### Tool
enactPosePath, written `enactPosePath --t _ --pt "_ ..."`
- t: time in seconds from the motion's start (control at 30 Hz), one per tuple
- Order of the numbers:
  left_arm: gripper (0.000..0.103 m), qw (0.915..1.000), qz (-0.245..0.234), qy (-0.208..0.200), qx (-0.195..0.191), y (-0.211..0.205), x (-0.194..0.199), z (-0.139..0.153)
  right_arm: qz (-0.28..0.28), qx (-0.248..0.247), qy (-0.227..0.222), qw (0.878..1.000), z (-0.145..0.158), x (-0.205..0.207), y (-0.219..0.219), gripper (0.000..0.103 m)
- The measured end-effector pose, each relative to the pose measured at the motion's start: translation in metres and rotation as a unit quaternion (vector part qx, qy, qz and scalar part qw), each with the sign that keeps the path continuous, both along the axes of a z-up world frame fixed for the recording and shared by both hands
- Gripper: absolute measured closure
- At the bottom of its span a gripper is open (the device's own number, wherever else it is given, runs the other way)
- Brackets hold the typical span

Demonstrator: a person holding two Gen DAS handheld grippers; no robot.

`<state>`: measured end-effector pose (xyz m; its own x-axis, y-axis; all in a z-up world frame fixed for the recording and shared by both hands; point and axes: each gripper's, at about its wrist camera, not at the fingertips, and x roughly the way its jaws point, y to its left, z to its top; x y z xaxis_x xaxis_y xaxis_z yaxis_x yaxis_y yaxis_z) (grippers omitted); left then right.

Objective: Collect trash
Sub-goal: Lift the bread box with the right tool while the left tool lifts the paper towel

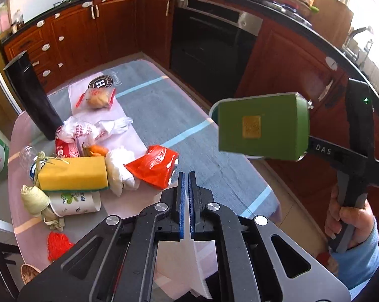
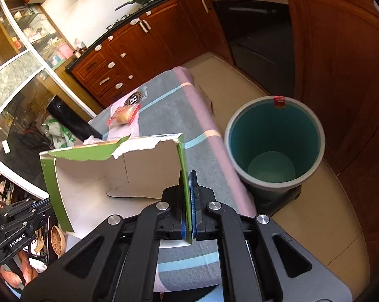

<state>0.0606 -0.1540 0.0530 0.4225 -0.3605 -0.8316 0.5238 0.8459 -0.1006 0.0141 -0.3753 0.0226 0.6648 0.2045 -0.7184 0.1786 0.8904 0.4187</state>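
The jaws of the right gripper (image 2: pixel 188 201) are closed on one wall of a torn green carton (image 2: pixel 114 168), whose pale inside is turned toward the right wrist camera and whose ragged top edge is seen above the table. In the left wrist view the same carton (image 1: pixel 262 125) is held in the air past the table's right edge, with a gold label on its green face. The jaws of the left gripper (image 1: pixel 186 196) are drawn nearly together, and a thin white sheet (image 1: pixel 189 264) is seen running between the blue pads (image 1: pixel 181 201). A teal trash bin (image 2: pixel 275 148) is stood on the tiled floor just beside the cloth-covered table (image 2: pixel 169 105), with its mouth open upward and to the right of the carton in the right wrist view. The remaining litter is heaped on the left part of the table: a yellow sponge (image 1: pixel 72 173), a red plastic bag (image 1: pixel 153 166), a white paper cup (image 1: pixel 75 202) lying on its side, crumpled white bags (image 1: pixel 86 128) and a wrapped bun (image 1: pixel 97 98). A tall black cylinder (image 1: pixel 31 95) is stood at the table's far left edge.
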Motion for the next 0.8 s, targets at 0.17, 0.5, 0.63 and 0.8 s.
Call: enactPosePath --t 0.17,0.5,0.63,0.8 --pt "0.098 0.9982 0.0 0.044 0.04 0.0 0.006 -0.046 0.006 0.002 0.03 1.0 -0.02 0.002 -0.006 0.1" --pt "0.012 0.9848 -0.007 0.145 0.095 0.002 -0.005 -0.137 0.015 0.004 0.051 0.999 -0.04 0.007 0.005 0.1" --pt "0.006 0.9818 -0.025 0.163 0.094 -0.008 -0.016 -0.154 0.015 -0.001 0.054 0.998 -0.04 0.006 0.008 0.1" --pt "0.003 0.9822 -0.034 0.117 0.143 -0.024 -0.03 -0.164 0.01 -0.004 0.053 0.999 -0.039 0.003 0.006 0.1"
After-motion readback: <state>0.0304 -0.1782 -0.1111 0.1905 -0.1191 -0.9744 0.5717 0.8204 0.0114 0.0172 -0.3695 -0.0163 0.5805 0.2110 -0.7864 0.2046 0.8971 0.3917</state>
